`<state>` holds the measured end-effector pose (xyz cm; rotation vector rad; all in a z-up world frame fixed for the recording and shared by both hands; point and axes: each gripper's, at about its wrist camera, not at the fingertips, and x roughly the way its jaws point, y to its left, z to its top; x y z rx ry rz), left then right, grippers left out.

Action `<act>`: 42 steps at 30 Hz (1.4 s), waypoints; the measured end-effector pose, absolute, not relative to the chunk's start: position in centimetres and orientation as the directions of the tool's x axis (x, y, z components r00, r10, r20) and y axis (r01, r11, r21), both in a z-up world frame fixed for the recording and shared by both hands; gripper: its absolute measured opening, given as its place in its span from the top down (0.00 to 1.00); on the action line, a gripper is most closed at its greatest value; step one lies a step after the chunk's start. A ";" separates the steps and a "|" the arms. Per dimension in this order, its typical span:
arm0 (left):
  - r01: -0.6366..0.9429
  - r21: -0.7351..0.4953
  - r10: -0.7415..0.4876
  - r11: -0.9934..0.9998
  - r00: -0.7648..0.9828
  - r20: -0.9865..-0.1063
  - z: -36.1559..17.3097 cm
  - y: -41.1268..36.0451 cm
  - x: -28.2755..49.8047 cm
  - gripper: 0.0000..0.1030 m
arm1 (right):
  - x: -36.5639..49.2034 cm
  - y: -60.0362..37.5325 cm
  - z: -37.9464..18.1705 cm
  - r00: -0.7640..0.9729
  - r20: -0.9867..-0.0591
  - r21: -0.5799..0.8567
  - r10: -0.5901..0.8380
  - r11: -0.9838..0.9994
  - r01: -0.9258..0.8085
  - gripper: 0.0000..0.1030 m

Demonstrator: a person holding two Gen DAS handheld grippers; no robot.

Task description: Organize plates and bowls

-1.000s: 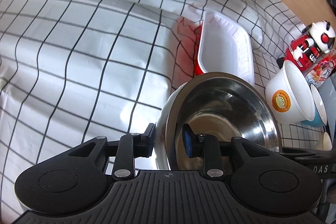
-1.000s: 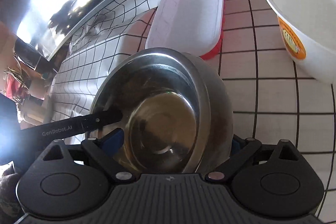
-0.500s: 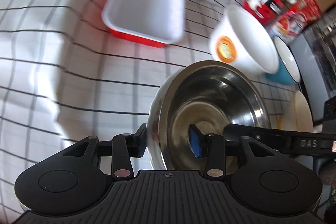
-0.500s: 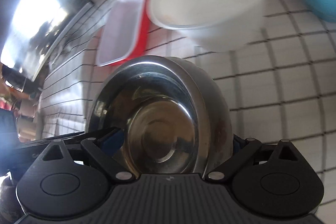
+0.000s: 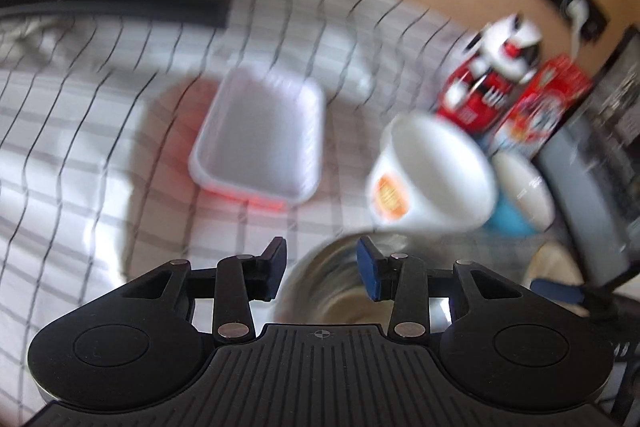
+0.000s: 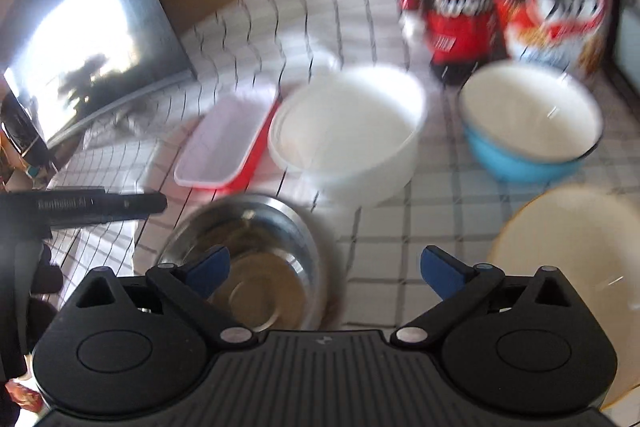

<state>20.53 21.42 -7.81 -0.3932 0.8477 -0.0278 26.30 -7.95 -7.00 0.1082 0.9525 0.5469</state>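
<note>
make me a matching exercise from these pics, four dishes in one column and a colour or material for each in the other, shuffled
Dishes:
1. rectangular tray
2. bowl by the cereal box
3. bowl below the right gripper's open jaws
4. large plate at the right edge

Descriptions:
A. shiny steel
B. cream
C. blue outside, white inside
D. red outside, white inside

Pairs: 1-D, 2-C, 3-A, 4-B

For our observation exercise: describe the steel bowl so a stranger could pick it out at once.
On the checked tablecloth, look in front of the big white bowl, nearest the open right gripper. The steel bowl sits there, the only shiny metal dish among white, blue and cream ones.
</note>
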 end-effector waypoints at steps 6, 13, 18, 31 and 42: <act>0.025 -0.378 -0.287 0.925 0.697 -0.657 -5.1 14.4 22.1 0.59 | 25.8 -13.6 -4.2 0.642 -0.681 0.162 0.353 0.927 -0.337 0.00; 0.147 -0.388 -0.386 0.910 0.646 -0.659 -7.0 5.3 23.2 0.59 | 26.3 -21.1 -5.5 0.712 -0.694 -0.049 0.101 0.981 -0.187 0.00; 0.148 -0.369 -0.379 0.918 0.607 -0.698 -10.2 0.7 23.4 0.59 | 27.8 -27.3 -9.1 0.597 -0.762 0.218 0.249 0.968 -0.126 0.00; -0.009 -0.349 -0.279 0.937 0.580 -0.765 -12.5 -0.9 23.8 0.58 | 29.5 -28.4 -14.5 0.432 -0.809 0.400 0.398 0.912 -0.091 0.00; -0.012 -0.358 -0.296 0.934 0.537 -0.790 -13.4 -1.7 24.7 0.58 | 29.7 -26.7 -15.1 0.410 -0.849 0.292 0.334 0.942 -0.163 0.00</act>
